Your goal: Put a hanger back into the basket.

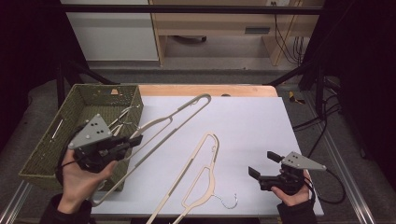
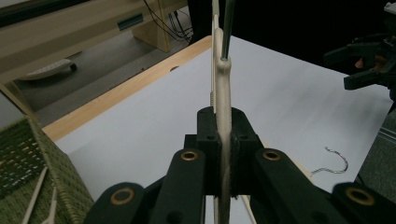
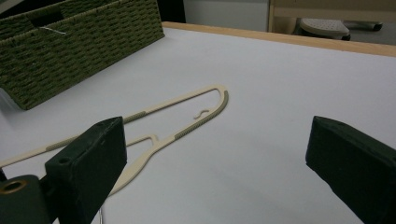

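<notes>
While the left hand comes in palm up at the near left, its left gripper is clamped on a beige hanger, which slants from the basket's near corner out to the far middle of the white table. A second hanger lies flat at the near middle. The right gripper rests at the near right, with bare table beyond it.

In the left gripper view the jaws pinch the hanger's neck edge-on.

In the right gripper view the jaws stand wide apart over bare table, the flat hanger to their left.
</notes>
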Tool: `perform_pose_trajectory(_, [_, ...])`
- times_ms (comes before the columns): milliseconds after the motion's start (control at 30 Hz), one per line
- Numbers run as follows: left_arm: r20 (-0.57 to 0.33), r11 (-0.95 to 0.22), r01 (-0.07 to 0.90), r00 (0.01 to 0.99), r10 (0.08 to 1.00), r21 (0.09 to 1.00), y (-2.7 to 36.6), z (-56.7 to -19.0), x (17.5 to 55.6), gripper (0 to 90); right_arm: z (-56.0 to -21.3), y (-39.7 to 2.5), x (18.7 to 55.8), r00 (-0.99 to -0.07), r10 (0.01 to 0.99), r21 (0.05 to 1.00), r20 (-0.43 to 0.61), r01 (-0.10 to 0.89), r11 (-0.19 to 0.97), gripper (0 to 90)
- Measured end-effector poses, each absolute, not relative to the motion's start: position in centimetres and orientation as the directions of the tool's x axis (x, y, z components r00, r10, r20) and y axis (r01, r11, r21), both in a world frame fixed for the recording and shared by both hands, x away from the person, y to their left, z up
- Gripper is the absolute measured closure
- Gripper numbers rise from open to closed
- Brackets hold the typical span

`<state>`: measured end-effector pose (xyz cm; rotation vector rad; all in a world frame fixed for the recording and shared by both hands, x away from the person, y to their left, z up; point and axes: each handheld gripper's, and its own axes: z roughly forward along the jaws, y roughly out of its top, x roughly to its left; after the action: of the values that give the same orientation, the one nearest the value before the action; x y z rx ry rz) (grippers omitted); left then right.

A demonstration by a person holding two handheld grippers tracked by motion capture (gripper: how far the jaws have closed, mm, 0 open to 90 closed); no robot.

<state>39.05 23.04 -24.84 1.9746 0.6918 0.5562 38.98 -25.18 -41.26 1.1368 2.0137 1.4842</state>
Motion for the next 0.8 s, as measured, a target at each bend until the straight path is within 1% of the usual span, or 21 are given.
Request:
perform_pose_trajectory(133, [0.105, -0.403, 0.238, 0.739, 0.666, 0.883, 23.9, -24.0, 39.9, 85.4, -41.3, -25.2, 39.0, -0.593, 0.791, 0.919, 0.149, 0.378, 0.11, 5.8])
perform_pose_trajectory(167, [0.122, -0.414, 0.229, 0.735, 0.666, 0.881, 24.1, -23.7, 40.2, 85.4, -41.3, -25.2, 39.0, -0.595, 0.79, 0.919, 0.148, 0.379, 0.113, 5.7])
perform_pose_trajectory(267, [0.129, -0.424, 0.236, 0.729, 0.672, 0.874, 24.9, -23.2, 41.2, 85.4, -41.3, -25.1, 39.0, -0.592, 0.792, 0.919, 0.148, 0.378, 0.111, 5.7])
perform_pose_trajectory(433, [0.102, -0.414, 0.261, 0.731, 0.675, 0.872, 26.4, -22.5, 42.7, 85.4, -41.3, -25.2, 39.0, -0.592, 0.793, 0.92, 0.147, 0.376, 0.11, 5.7])
perform_pose_trajectory(567, [0.126, -0.42, 0.246, 0.719, 0.684, 0.874, 27.8, -22.1, 43.8, 85.4, -41.3, -25.2, 39.0, -0.59, 0.795, 0.921, 0.145, 0.373, 0.109, 5.7])
perform_pose_trajectory(800, [0.178, -0.463, 0.25, 0.691, 0.701, 0.85, 30.1, -22.2, 45.6, 85.4, -41.3, -25.2, 39.0, -0.592, 0.793, 0.921, 0.142, 0.373, 0.114, 5.8])
